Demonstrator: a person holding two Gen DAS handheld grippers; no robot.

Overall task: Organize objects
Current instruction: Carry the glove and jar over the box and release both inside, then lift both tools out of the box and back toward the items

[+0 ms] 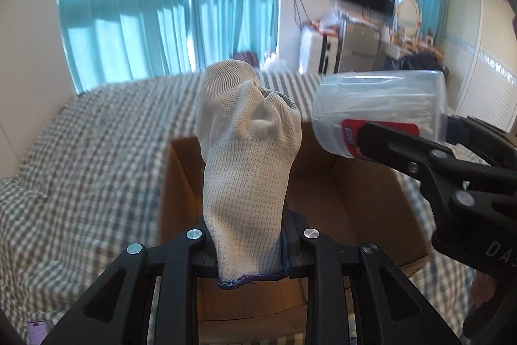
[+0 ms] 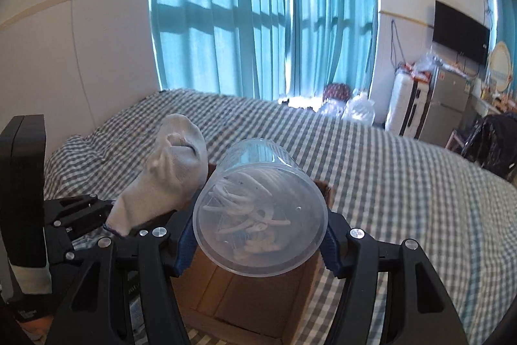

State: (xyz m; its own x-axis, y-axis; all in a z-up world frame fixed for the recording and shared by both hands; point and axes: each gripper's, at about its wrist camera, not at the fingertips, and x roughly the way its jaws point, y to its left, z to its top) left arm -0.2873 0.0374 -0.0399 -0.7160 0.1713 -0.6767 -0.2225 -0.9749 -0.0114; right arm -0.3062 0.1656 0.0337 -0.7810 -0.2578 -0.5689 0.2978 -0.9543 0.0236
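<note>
- Landmark: open cardboard box [image 1: 339, 199] on the checked bedspread [image 1: 80, 151]. Both held items hang above its opening.
- Left gripper [image 1: 250, 251]: jaws nearly closed, pinching the cuff end of a white knit glove [image 1: 248, 157]. Glove stands up from the jaws over the box's left half, fingers bunched at the top.
- Glove looks soft, light and floppy, with no crush risk. The cuff hold is fine; I expect it to flop when let go, so lower it into the box first.
- Right gripper [image 2: 260, 235]: jaws spread about halfway, clamped across a clear plastic jar [image 2: 258, 209] lying sideways over the box's right half; white bits inside.
- Jar looks light, thin-walled and smooth, so likely slippery and easy to dent. Mid-body grip on the blue pads [image 2: 329, 248] suits it; squeeze gently.
</note>
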